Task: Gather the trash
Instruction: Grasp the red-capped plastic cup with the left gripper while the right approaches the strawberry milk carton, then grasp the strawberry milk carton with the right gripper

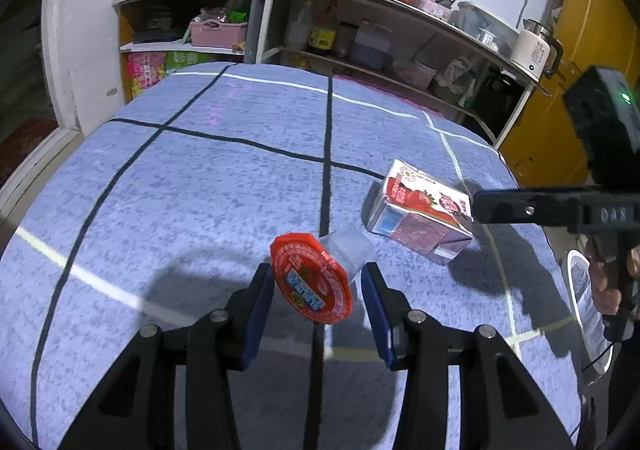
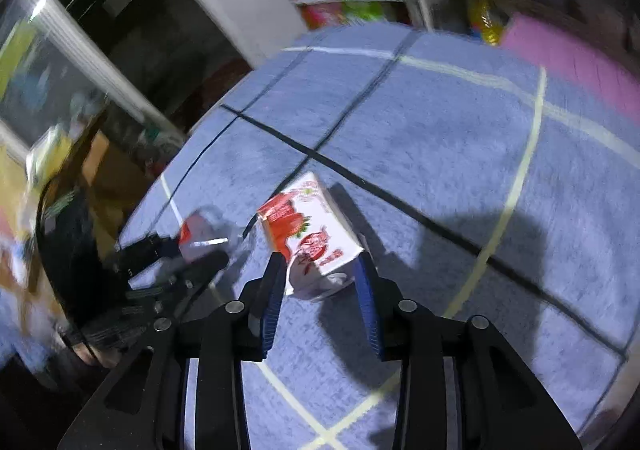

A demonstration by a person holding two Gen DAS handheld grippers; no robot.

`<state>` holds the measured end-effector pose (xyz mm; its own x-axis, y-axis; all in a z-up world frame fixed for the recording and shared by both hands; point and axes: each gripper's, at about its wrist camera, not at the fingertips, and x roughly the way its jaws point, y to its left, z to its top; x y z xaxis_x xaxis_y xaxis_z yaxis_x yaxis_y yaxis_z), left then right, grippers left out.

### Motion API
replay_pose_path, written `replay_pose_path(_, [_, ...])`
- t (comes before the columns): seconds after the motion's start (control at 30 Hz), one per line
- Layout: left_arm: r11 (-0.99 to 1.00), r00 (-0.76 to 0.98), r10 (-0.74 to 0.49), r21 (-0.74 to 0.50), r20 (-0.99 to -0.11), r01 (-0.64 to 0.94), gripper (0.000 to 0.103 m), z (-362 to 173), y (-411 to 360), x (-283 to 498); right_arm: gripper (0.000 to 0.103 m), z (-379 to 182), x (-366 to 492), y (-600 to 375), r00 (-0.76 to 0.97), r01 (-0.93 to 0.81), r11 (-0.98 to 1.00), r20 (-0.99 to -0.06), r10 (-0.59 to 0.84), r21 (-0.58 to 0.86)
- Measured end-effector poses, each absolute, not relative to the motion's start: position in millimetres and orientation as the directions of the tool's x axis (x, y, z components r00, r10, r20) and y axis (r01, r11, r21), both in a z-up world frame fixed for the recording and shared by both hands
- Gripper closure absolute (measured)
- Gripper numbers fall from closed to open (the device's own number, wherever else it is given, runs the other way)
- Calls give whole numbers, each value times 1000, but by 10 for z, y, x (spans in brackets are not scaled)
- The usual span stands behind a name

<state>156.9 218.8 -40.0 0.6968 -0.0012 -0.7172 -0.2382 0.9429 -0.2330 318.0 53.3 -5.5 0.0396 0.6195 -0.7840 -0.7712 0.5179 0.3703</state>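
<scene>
Left wrist view: the left gripper (image 1: 318, 282) has a small clear plastic cup (image 1: 348, 250) with a red foil lid (image 1: 310, 282) between its blue pads, tipped with the lid towards the camera. The left pad touches the lid's rim; contact on the right is hard to confirm. A strawberry drink carton (image 1: 420, 210) lies on the blue tablecloth (image 1: 180, 190), its far corner met by one finger of the right gripper (image 1: 476, 206), whose other finger is out of sight.

Right wrist view, motion-blurred: the right gripper (image 2: 320, 274) straddles the carton's near end (image 2: 316, 246). Whether both pads press it cannot be told. The cup (image 2: 200, 238) is a smear at left.
</scene>
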Motion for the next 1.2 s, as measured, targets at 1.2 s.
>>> replay_pose_path(1.2, [934, 705, -2, -252, -709, -251, 56, -373, 2071, 1291, 47, -67, 2694, 473, 228, -833, 528, -766, 602, 167])
